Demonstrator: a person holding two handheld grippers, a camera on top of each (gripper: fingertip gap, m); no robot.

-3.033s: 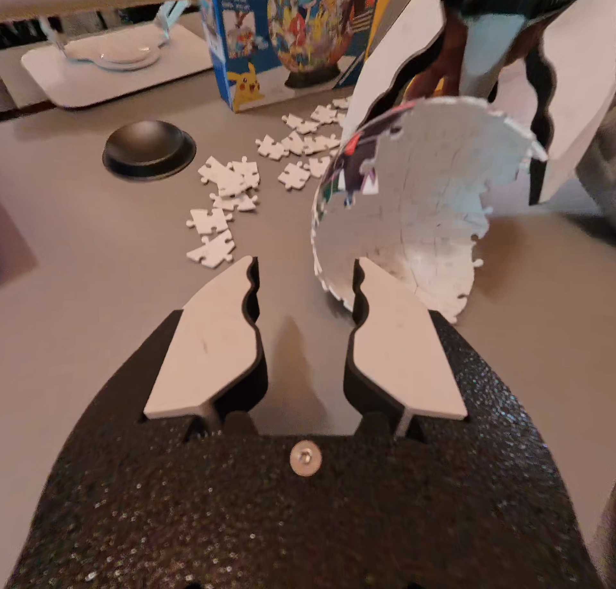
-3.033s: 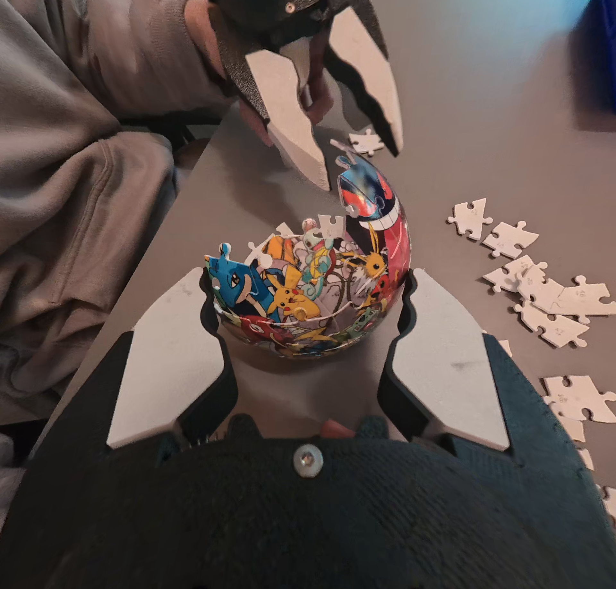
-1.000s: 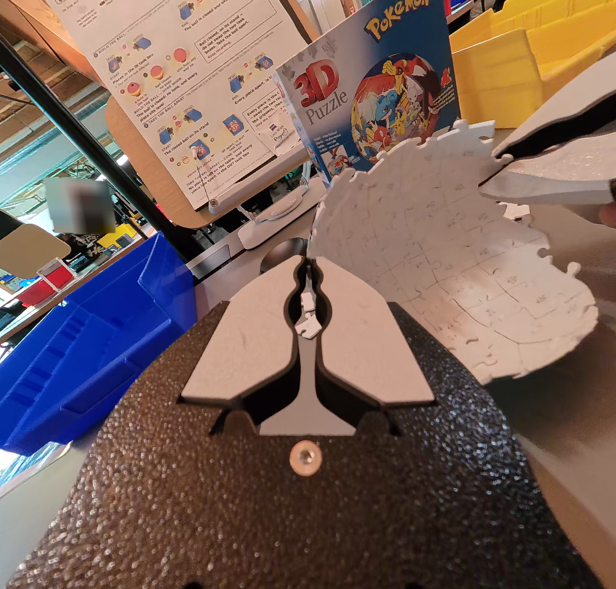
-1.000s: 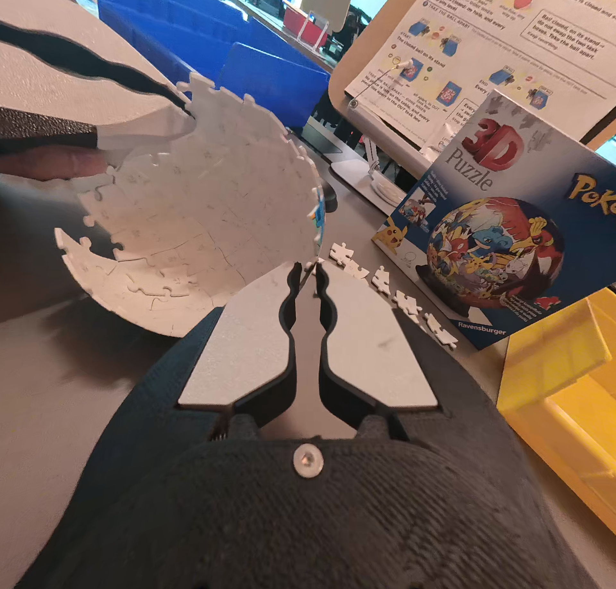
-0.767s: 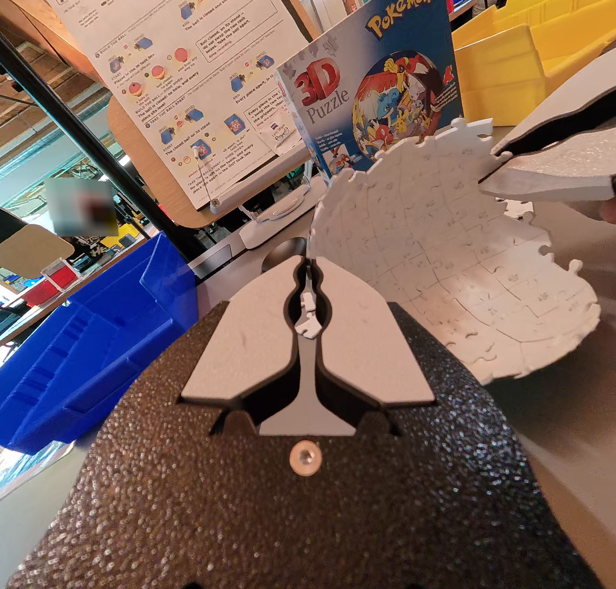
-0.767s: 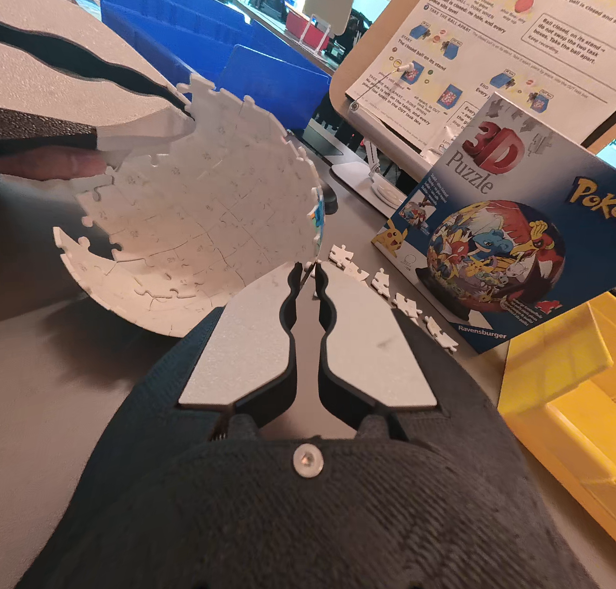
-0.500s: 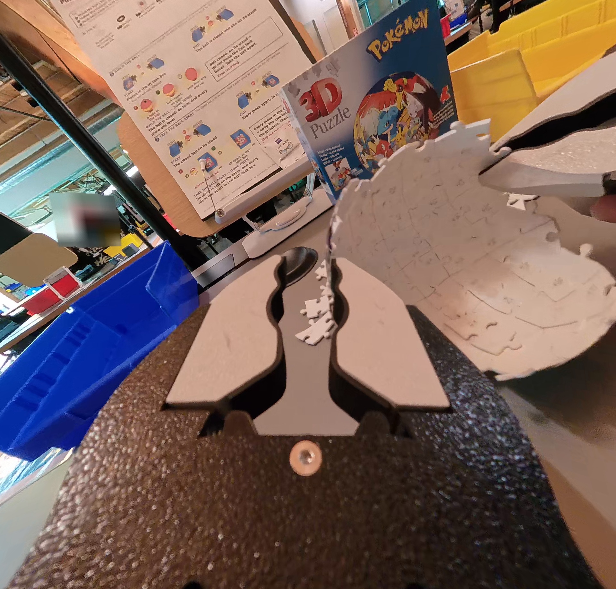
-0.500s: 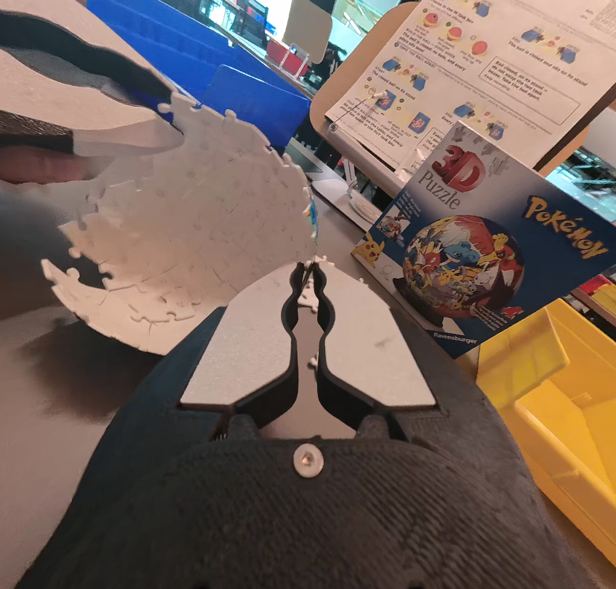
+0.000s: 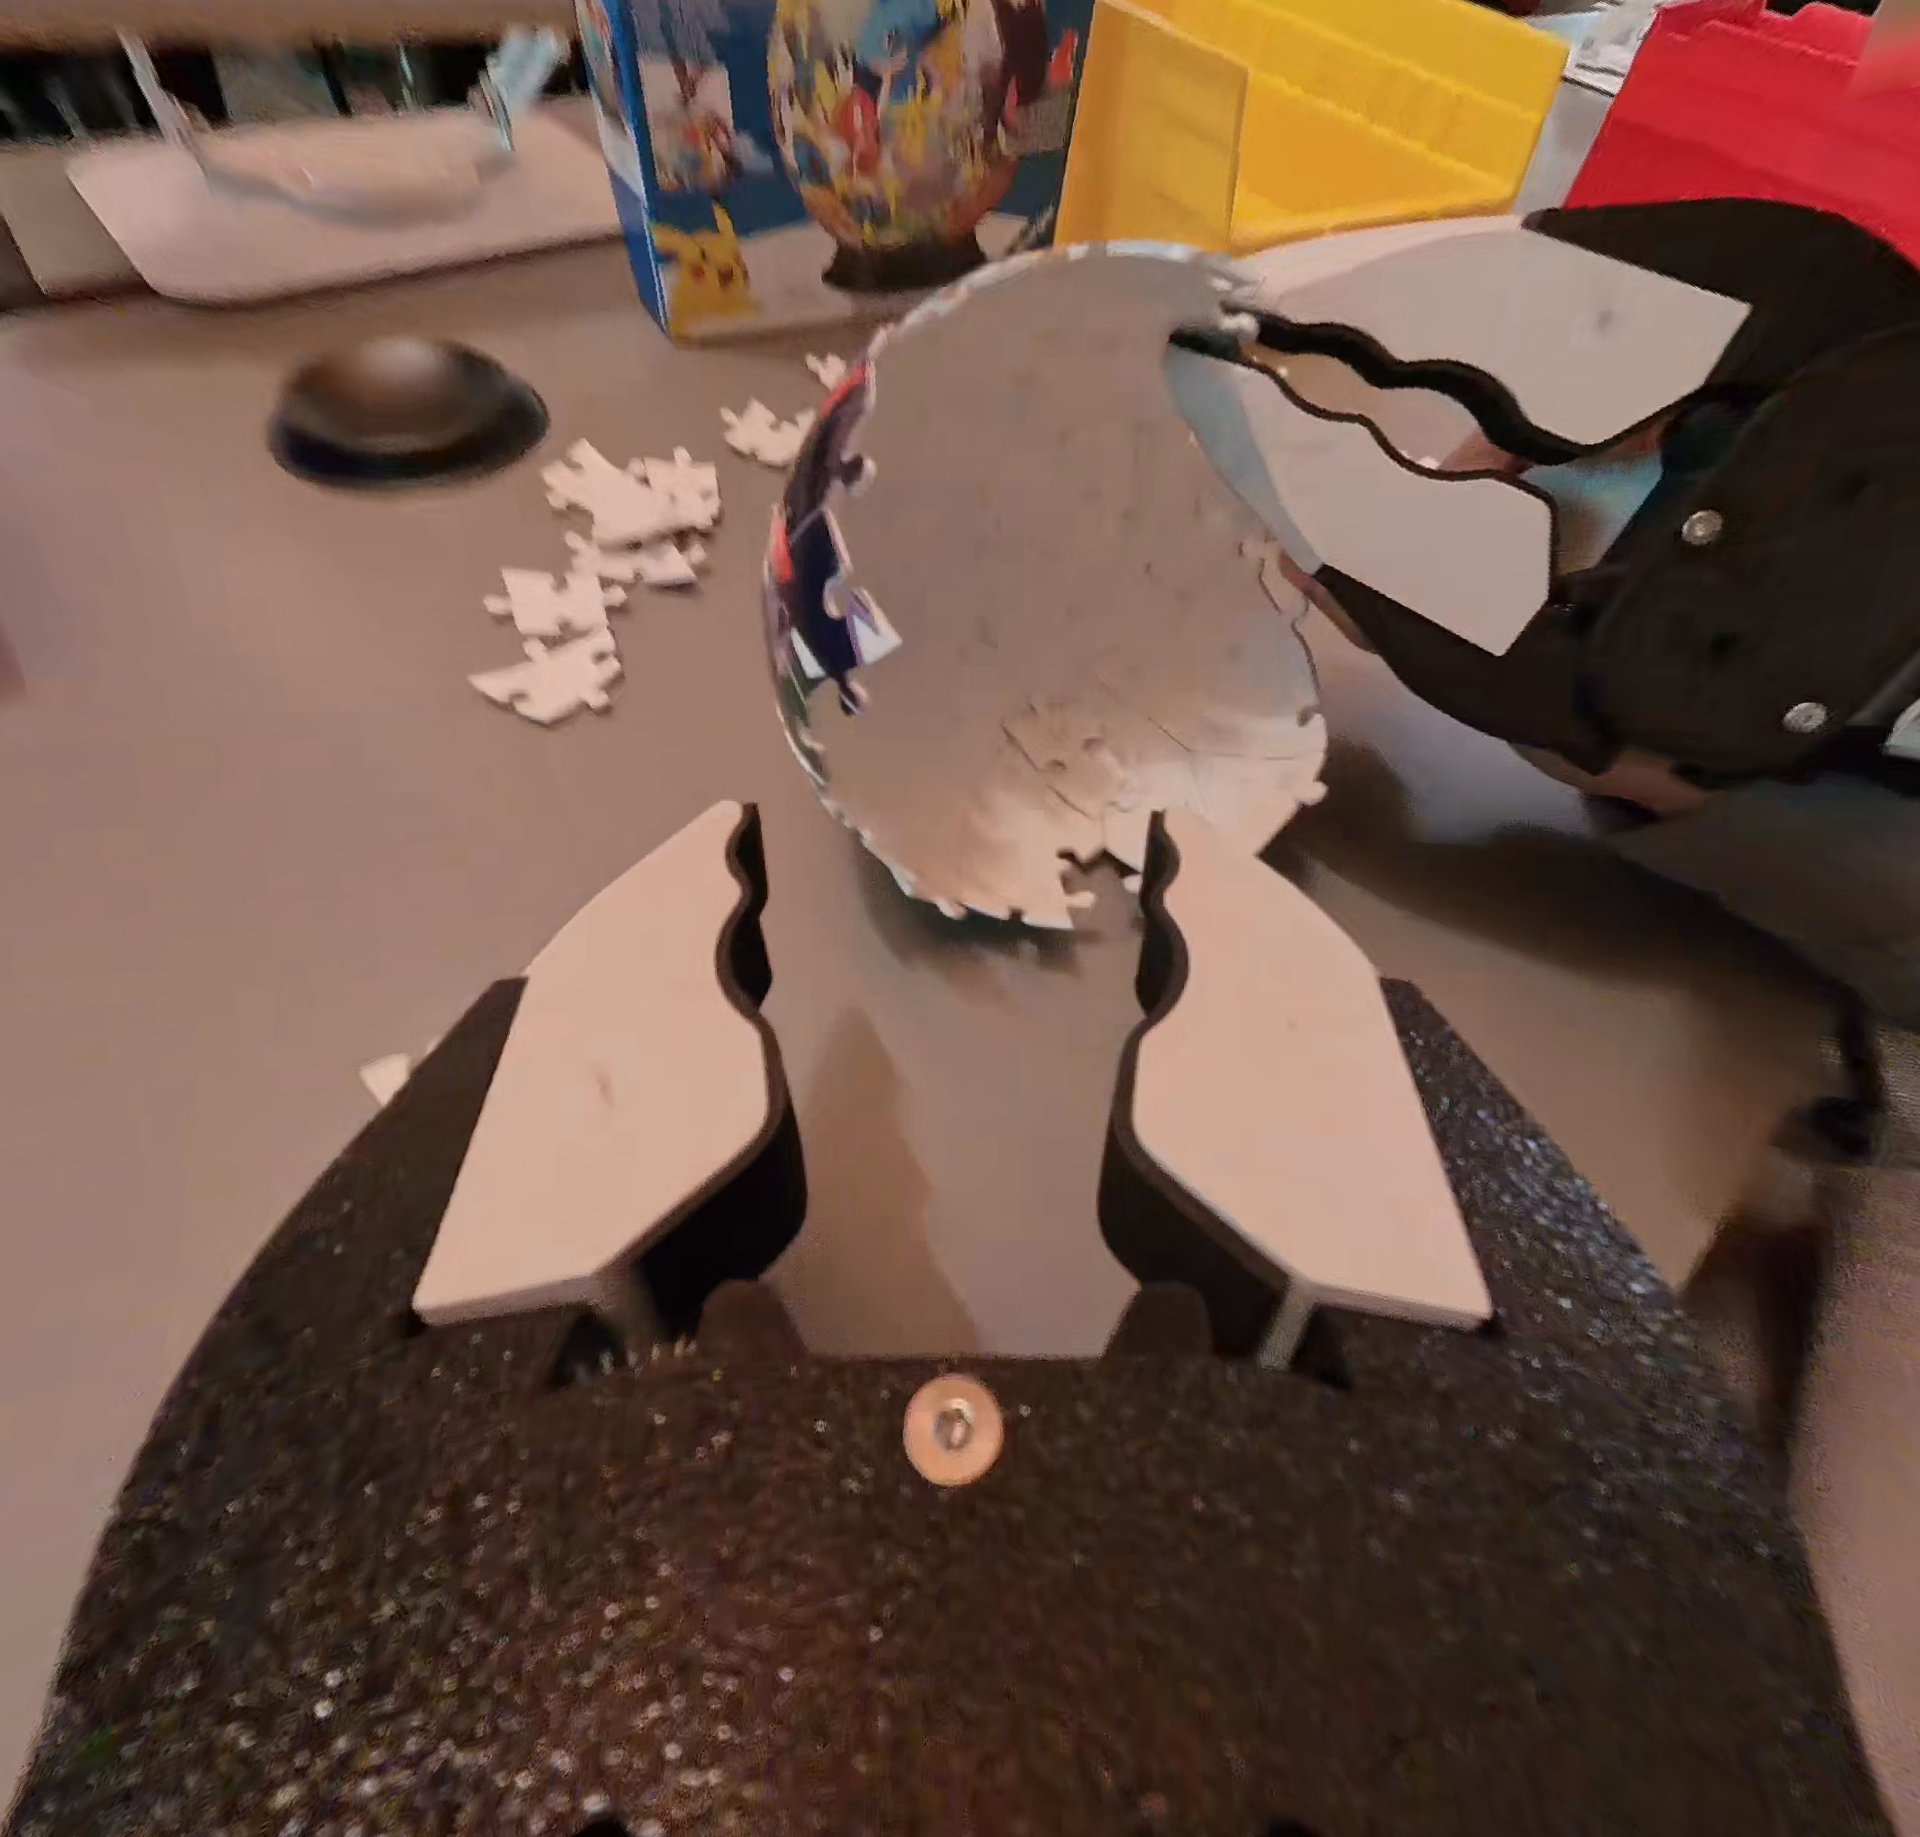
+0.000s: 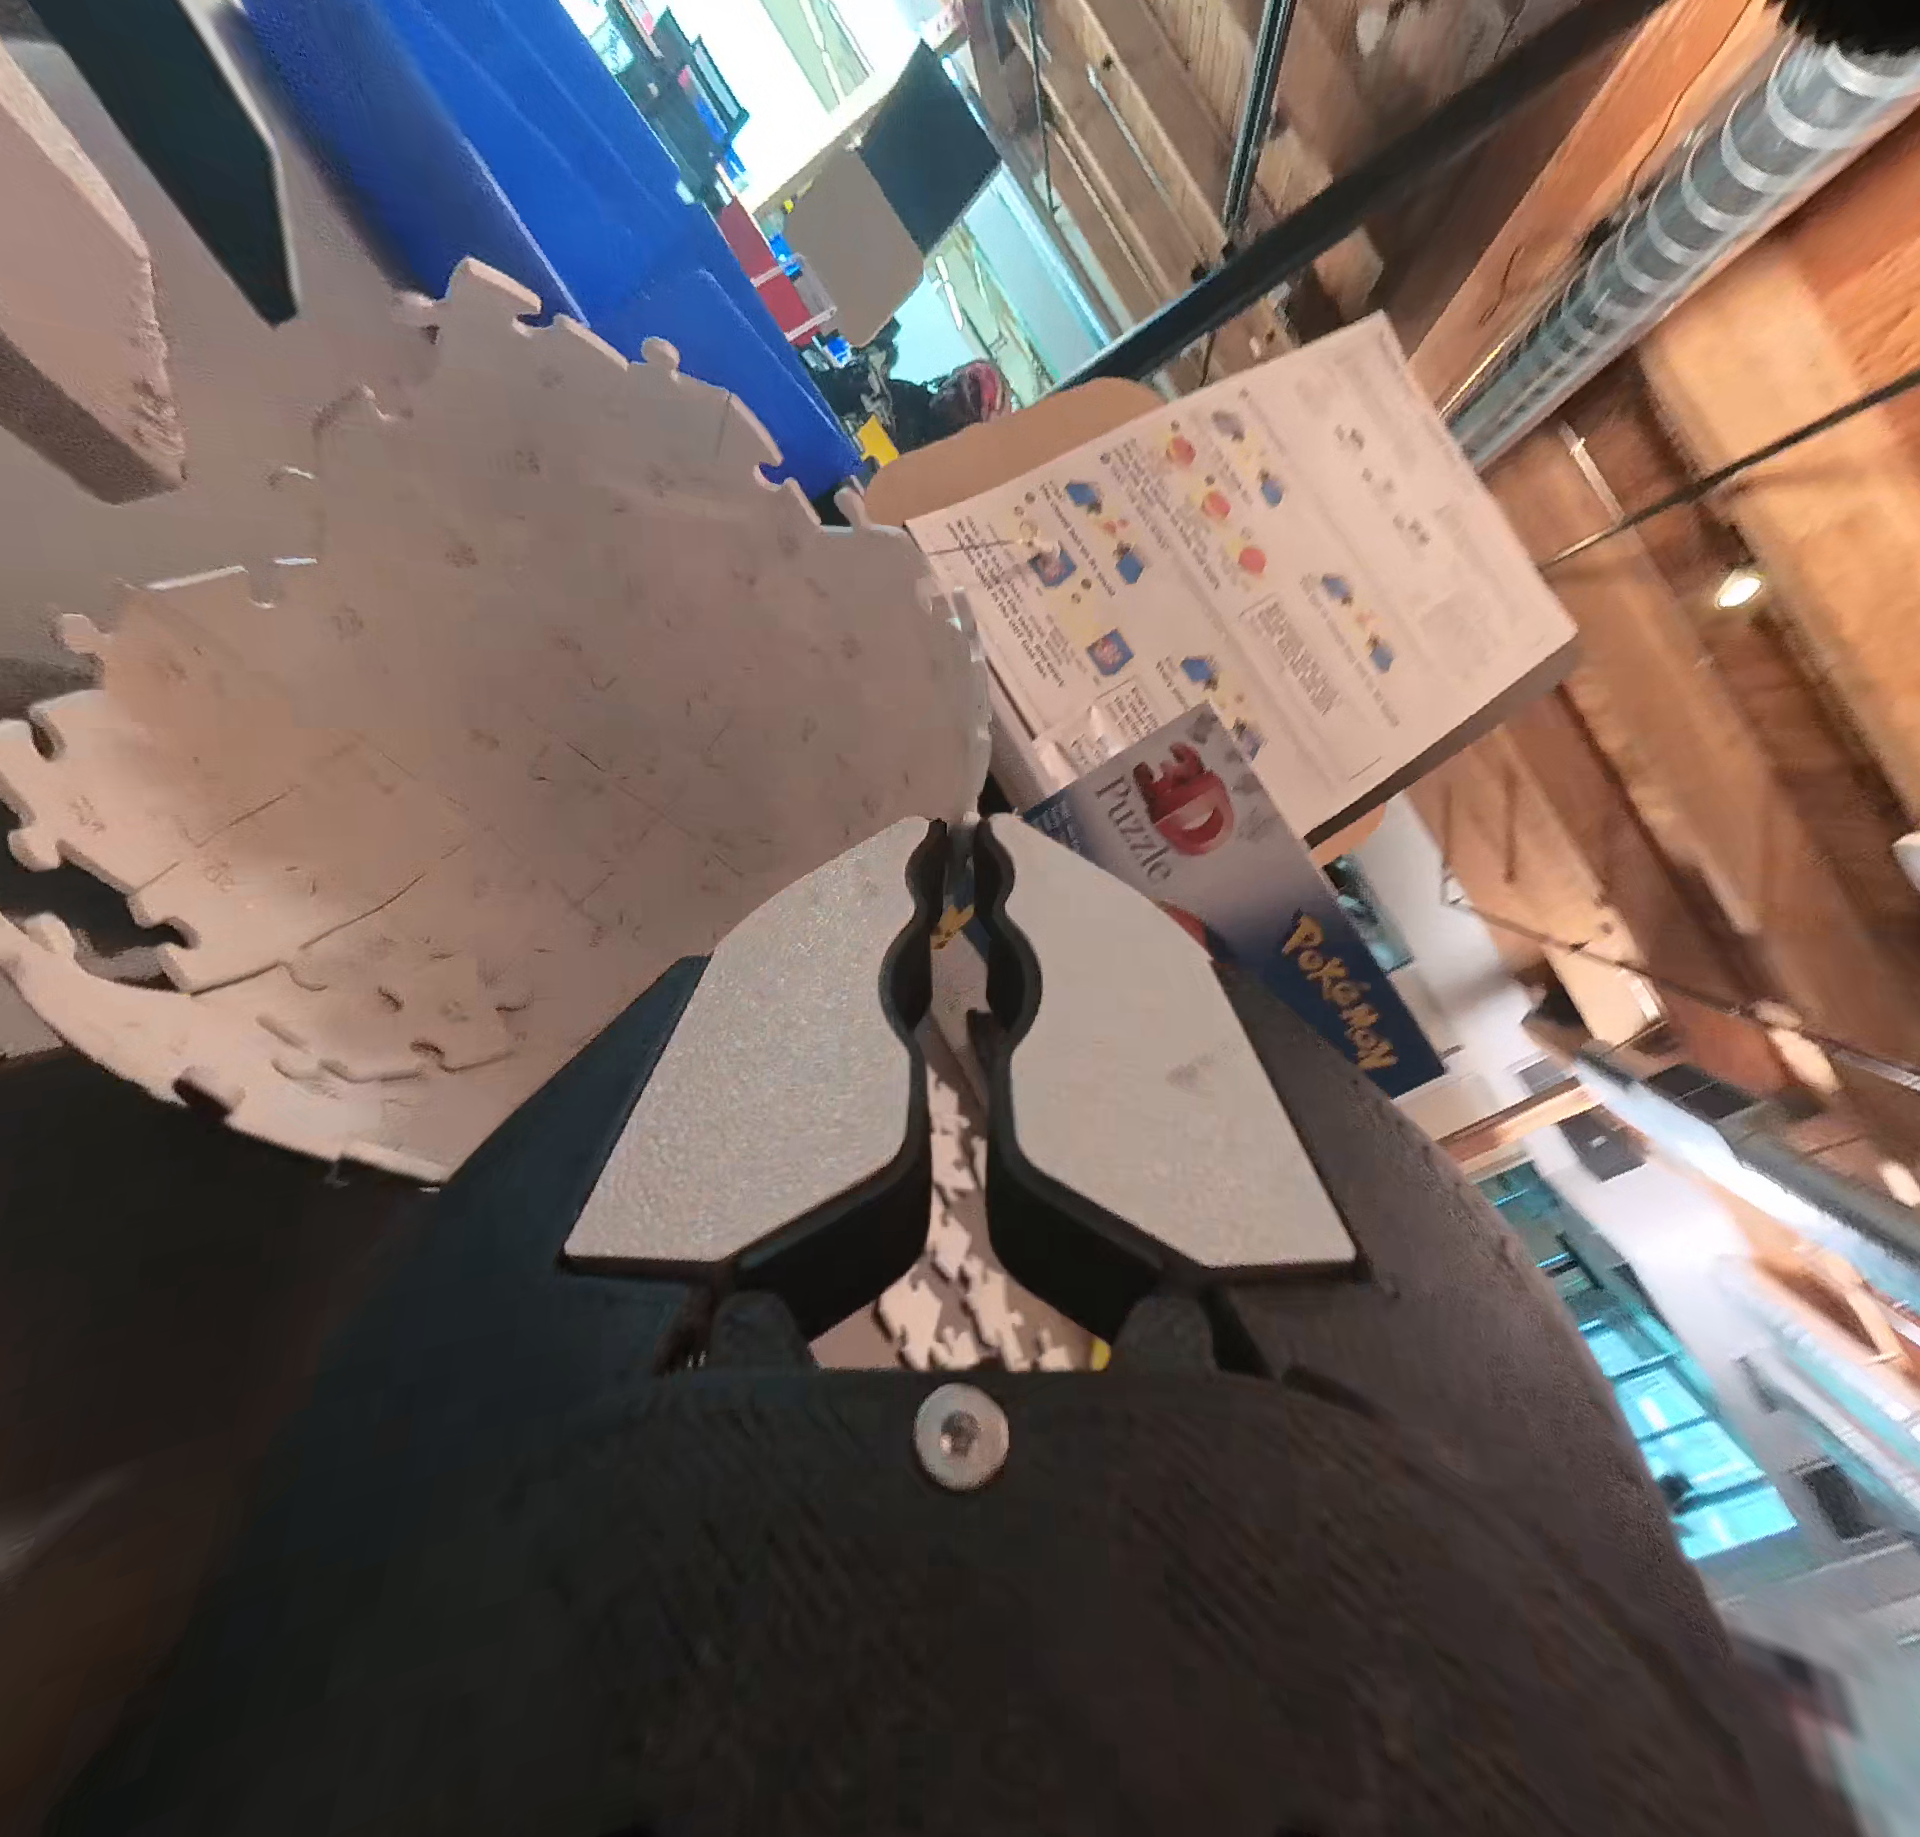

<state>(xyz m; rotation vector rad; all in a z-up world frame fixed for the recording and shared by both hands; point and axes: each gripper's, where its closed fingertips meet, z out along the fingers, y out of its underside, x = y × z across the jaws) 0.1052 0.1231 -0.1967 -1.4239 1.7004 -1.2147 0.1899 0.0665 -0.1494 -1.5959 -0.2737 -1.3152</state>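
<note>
Half a second back the left gripper (image 9: 948, 842) was almost shut beside the bowl; now its jaws are standing wide apart with nothing between them, hovering just above the grey table (image 9: 208, 852).

The half-built puzzle shell (image 9: 1039, 582) is hanging tilted on edge just ahead of those open fingers, its white inner side facing them and a strip of coloured print showing along its left rim. Its lower edge is sitting close to the table; whether it is touching is hard to tell. The right gripper (image 10: 961, 826) is closing tightly on the shell's rim, fingers nearly meeting, and is carrying it from the upper right.

Loose white puzzle pieces (image 9: 592, 582) are lying scattered to the left of the shell, with a black round stand (image 9: 405, 405) farther left. Behind them the puzzle box (image 9: 831, 104) is standing upright, a yellow bin (image 9: 1299, 104) beside it. An instruction sheet (image 10: 1226, 582) is leaning behind the box, blue bins (image 10: 499, 146) off to the side.
</note>
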